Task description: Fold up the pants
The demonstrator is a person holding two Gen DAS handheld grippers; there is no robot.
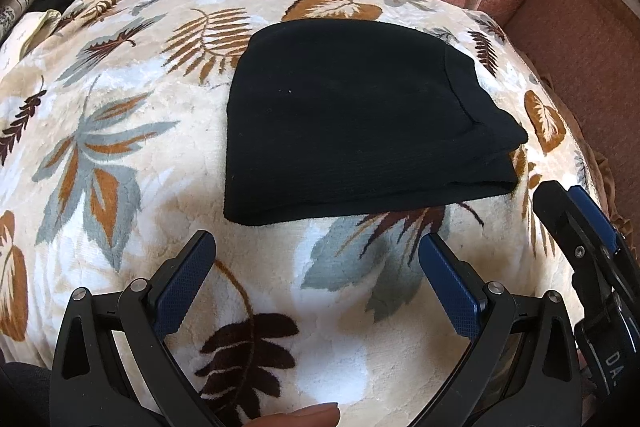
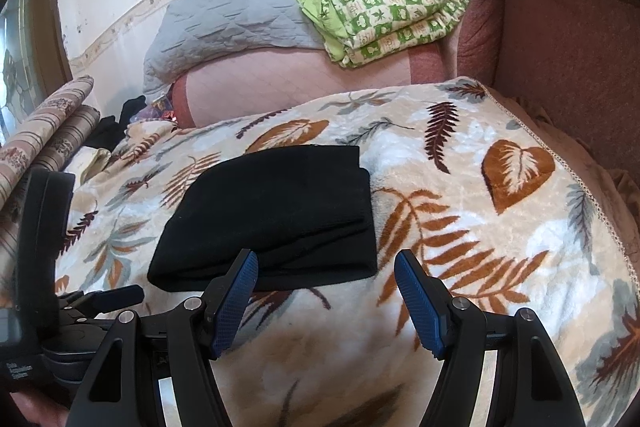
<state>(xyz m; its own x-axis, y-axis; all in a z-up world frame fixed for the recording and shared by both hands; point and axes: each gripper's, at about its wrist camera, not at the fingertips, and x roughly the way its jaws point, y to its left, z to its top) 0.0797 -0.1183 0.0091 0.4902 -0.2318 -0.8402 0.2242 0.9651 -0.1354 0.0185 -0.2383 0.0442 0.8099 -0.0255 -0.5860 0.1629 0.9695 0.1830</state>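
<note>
The black pants (image 1: 352,123) lie folded into a compact stack on the leaf-patterned blanket (image 1: 120,131); they also show in the right wrist view (image 2: 276,215). My left gripper (image 1: 316,247) is open and empty, held just short of the near edge of the pants. My right gripper (image 2: 326,263) is open and empty, at the stack's near right corner; it shows at the right edge of the left wrist view (image 1: 576,219). The left gripper's body shows at the left in the right wrist view (image 2: 48,267).
A green checked quilt (image 2: 392,15) and a grey quilted cover (image 2: 236,15) lie on the pink sofa back (image 2: 288,83). The red-brown sofa arm (image 2: 568,51) rises at the right. Dark clothes and rolled striped fabric (image 2: 44,131) sit at the far left.
</note>
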